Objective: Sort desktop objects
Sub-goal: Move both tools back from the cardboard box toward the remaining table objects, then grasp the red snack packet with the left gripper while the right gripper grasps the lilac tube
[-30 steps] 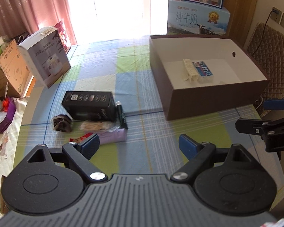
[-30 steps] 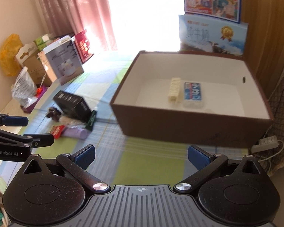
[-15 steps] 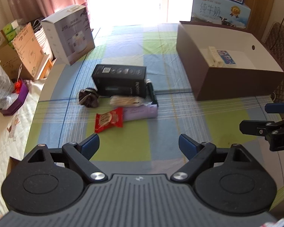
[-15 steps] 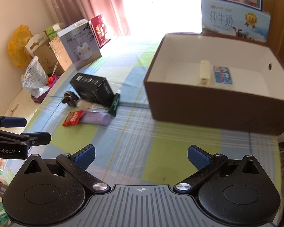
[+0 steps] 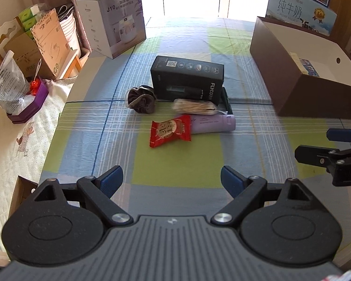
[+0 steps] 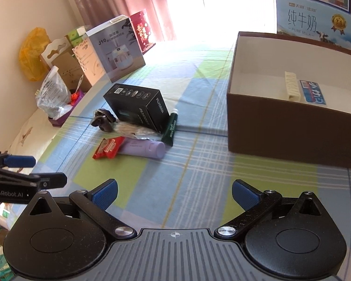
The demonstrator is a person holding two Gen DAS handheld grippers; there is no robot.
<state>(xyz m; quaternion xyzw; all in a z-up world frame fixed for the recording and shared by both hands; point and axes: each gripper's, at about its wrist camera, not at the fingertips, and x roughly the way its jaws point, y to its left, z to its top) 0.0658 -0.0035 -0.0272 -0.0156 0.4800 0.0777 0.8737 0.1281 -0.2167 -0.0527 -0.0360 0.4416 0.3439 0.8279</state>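
A small heap lies mid-table: a black carton, a dark scrunchie, a bag of cotton swabs, a red snack packet, a lilac tube and a dark green tube. My left gripper hangs open, empty, short of the red packet. My right gripper is open too, nearer the brown box, which holds a cream item and a blue packet.
A white humidifier box stands at the far left of the checked tablecloth. Cardboard boxes and bags crowd the floor beyond the left table edge. A milk carton box sits behind the brown box.
Both grippers have swung left and pulled back from the brown box, so the heap now sits centred ahead of the left gripper. Both stay open. No object has moved.
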